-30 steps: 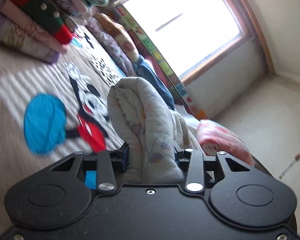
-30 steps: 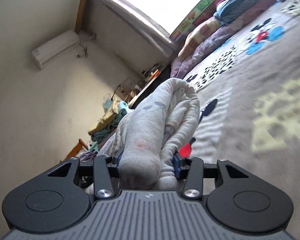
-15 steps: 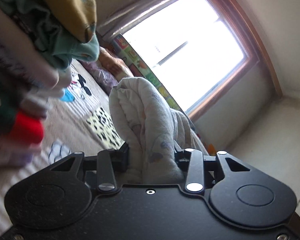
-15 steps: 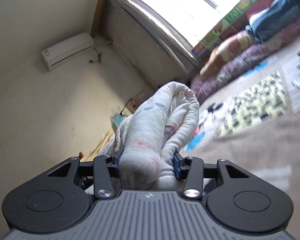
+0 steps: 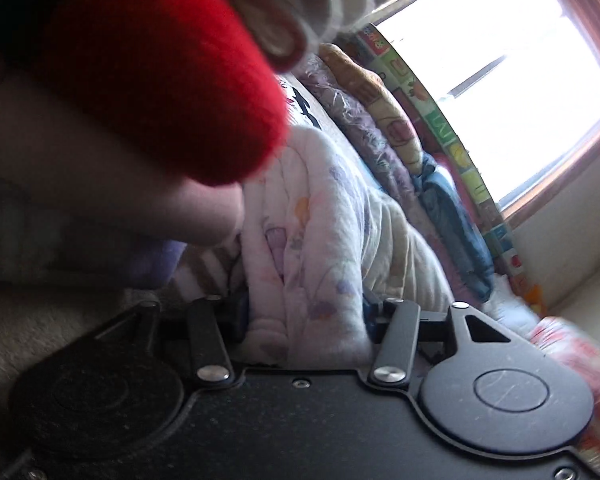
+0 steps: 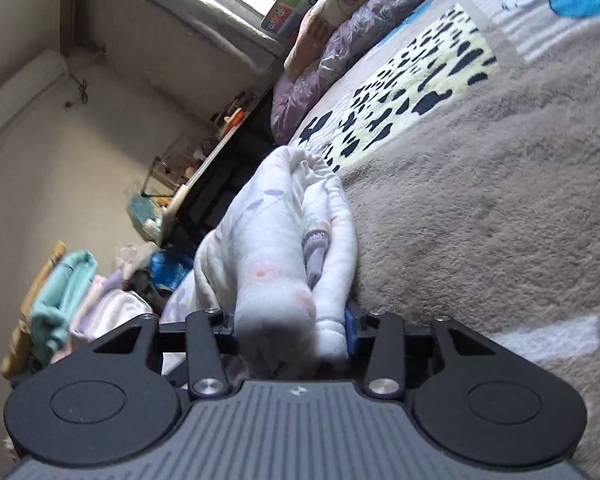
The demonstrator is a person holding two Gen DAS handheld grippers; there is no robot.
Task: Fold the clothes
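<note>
A folded white garment with pale floral print (image 5: 316,240) is clamped in my left gripper (image 5: 304,316), which is shut on it. The same garment (image 6: 284,248) is also clamped in my right gripper (image 6: 292,332), shut on it, just above the grey-brown blanket (image 6: 480,208). In the left wrist view a stack of folded clothes with a red knit piece (image 5: 160,68) and a pink piece (image 5: 100,188) looms close at the upper left, touching or almost touching the held garment.
Pillows and rolled bedding (image 5: 384,120) line the window side. A bright window (image 5: 500,60) is behind them. In the right wrist view a pile of folded clothes (image 6: 68,296) sits at the left and a cluttered shelf (image 6: 204,152) stands by the wall.
Both grippers have carried the folded garment towards the stack of folded clothes and lowered it. The stack now fills the upper left of the left wrist view. The grip is unchanged.
</note>
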